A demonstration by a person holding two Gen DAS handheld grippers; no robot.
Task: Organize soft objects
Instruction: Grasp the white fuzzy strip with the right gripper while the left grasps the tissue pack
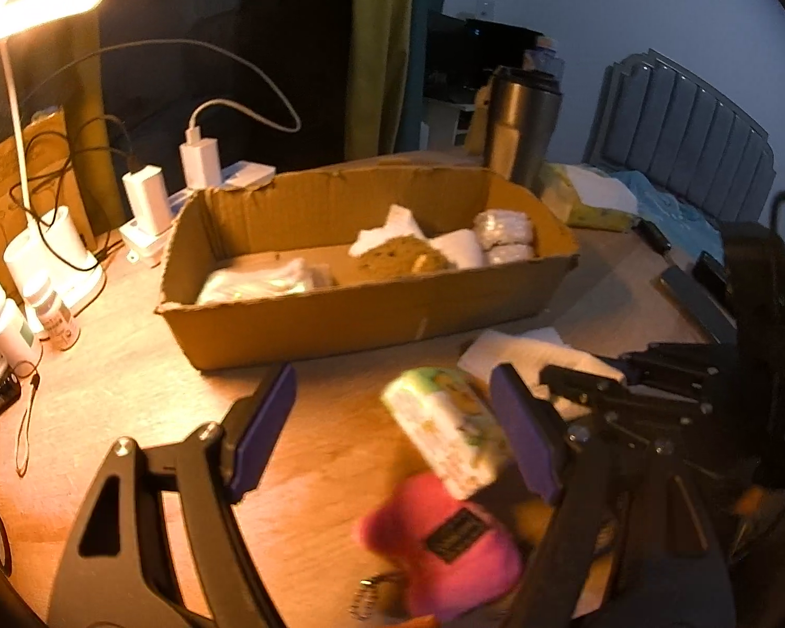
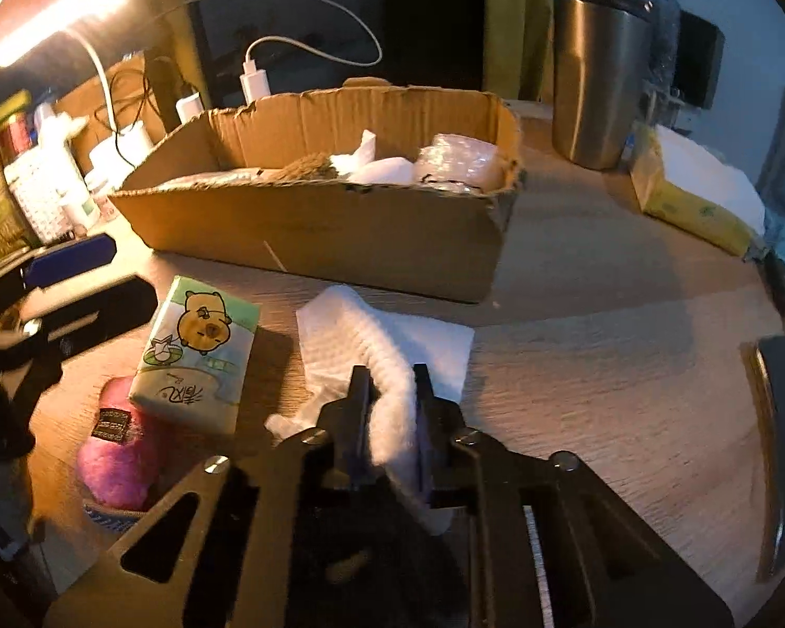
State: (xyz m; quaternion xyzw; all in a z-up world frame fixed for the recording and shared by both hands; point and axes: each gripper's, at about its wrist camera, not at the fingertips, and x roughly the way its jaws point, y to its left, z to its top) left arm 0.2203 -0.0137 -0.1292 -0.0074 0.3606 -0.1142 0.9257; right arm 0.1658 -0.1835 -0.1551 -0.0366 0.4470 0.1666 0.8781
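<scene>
A cardboard box (image 1: 340, 314) (image 2: 340, 230) on the wooden table holds white tissues, wrapped packs and a brown plush. My left gripper (image 1: 392, 429) is open, its blue pads either side of a cartoon tissue pack (image 1: 445, 429) (image 2: 199, 350) that leans on a pink plush (image 1: 445, 544) (image 2: 115, 460). My right gripper (image 2: 392, 392) is shut on a folded white paper towel (image 2: 382, 345), which still rests on the table in front of the box; it also shows in the left wrist view (image 1: 523, 356).
A steel tumbler (image 2: 596, 83) and a yellow tissue pack (image 2: 691, 204) stand right of the box. A lit desk lamp (image 1: 42, 0), chargers with cables (image 1: 199, 162) and small bottles (image 1: 52, 314) crowd the left.
</scene>
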